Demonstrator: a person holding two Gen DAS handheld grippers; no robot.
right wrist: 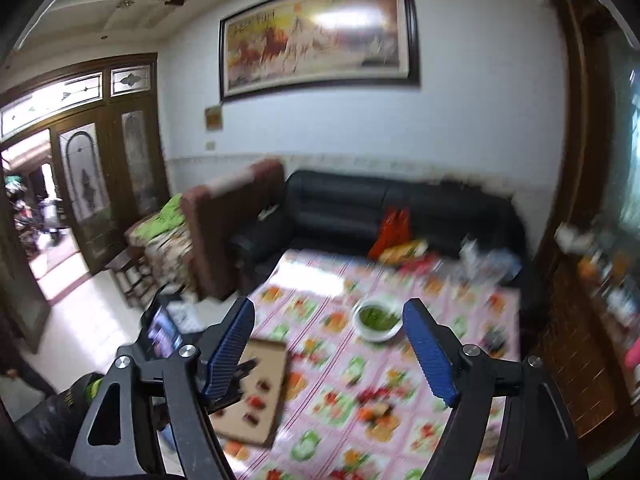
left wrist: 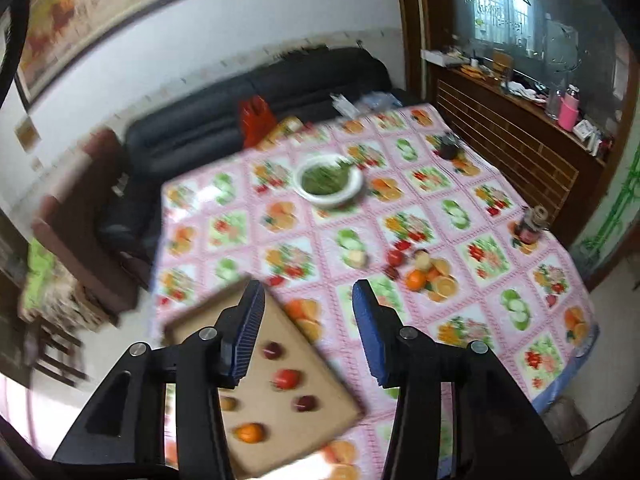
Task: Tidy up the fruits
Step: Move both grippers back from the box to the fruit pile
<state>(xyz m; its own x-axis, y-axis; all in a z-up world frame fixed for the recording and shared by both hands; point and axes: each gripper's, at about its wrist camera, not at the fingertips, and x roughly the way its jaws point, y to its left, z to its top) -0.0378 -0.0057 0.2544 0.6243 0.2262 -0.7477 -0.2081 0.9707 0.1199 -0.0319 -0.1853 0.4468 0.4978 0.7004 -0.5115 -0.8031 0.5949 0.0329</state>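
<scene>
A brown cardboard tray [left wrist: 316,384] lies on the table's near left corner and holds several small fruits: red ones [left wrist: 286,378] and an orange [left wrist: 250,432]. More loose fruits lie on the tablecloth: an orange [left wrist: 416,280], a red apple [left wrist: 394,258] and a pale piece [left wrist: 358,258]. My left gripper [left wrist: 308,300] is open and empty, above the tray's far edge. My right gripper [right wrist: 328,320] is open and empty, high above the table. The tray [right wrist: 272,412] and the loose fruits [right wrist: 380,404] show blurred in the right wrist view.
A white bowl of greens [left wrist: 329,180] stands mid-table on the pink fruit-print cloth [left wrist: 500,264]. A jar [left wrist: 530,226] and a dark cup [left wrist: 450,146] stand near the right edge. A black sofa [left wrist: 256,116] is behind the table, a wooden counter [left wrist: 516,136] to the right.
</scene>
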